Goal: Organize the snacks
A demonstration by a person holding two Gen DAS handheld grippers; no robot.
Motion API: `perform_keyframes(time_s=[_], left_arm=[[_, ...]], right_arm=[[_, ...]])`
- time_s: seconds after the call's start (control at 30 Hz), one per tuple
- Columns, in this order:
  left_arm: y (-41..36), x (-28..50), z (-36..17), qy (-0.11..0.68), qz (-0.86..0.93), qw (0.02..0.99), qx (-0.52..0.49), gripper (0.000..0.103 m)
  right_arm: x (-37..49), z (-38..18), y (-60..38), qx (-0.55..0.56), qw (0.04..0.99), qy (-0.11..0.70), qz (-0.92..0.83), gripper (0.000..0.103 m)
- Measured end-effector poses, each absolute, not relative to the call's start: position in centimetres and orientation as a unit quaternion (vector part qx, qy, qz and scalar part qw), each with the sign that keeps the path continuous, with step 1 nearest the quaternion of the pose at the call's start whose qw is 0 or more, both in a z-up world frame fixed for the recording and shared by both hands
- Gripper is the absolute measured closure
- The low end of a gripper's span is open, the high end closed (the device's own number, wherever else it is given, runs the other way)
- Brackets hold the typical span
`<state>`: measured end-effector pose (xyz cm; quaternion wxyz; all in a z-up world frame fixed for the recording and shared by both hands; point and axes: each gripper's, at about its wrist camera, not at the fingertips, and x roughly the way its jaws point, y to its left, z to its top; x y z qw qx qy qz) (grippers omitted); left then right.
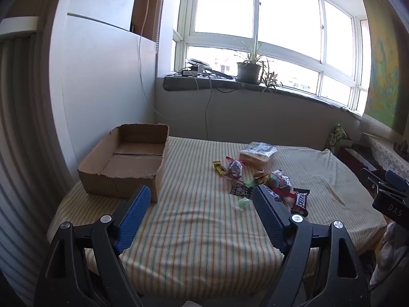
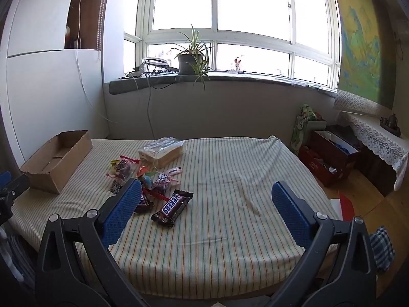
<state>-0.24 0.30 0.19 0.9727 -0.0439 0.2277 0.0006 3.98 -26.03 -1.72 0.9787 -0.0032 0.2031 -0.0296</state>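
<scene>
We hold the left tongs (image 1: 202, 194) low in the left wrist frame, spread wide and gripping nothing, above the striped cloth of the bed (image 1: 204, 230). The cardboard box (image 1: 127, 163) sits at centre left of that frame, open at the top with nothing visible inside, near the bed's left edge. The pile of snacks (image 1: 258, 176) lies right of centre, well apart from the box, with a clear bag of bread (image 1: 257, 152) at its far end and a Snickers bar (image 1: 301, 199) at its near right. In the right wrist frame our right tongs (image 2: 204, 186) are also spread wide and carry nothing. There a Snickers bar (image 2: 172, 207) lies between the two fingers, closer to the left one, and a second bar is partly hidden behind the left finger (image 2: 122, 209). A potted plant (image 2: 190, 61) stands on the windowsill at upper centre.
</scene>
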Motion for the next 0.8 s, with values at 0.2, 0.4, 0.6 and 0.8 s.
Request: perform_keyframes(time_s=[0.2, 0.4, 0.6, 0.8], left_arm=[[0.21, -0.17, 0.27, 0.227, 0.001, 0.973, -0.044, 0.020], [0.15, -0.13, 0.35, 0.225, 0.003, 0.973, -0.044, 0.020], [0.19, -0.26, 0.30, 0.223, 0.001, 0.974, -0.045, 0.020], [0.14, -0.39, 0.23, 0.222, 0.001, 0.974, -0.045, 0.020]], right_arm=[[3.89, -1.81, -25.92, -0.001, 0.979, 0.202, -0.026, 0.000], [3.82, -1.83, -25.82, -0.001, 0.979, 0.201, -0.024, 0.000], [3.79, -1.83, -25.81, -0.001, 0.979, 0.202, -0.024, 0.000], [3.72, -1.84, -25.67, -0.001, 0.979, 0.202, -0.023, 0.000]])
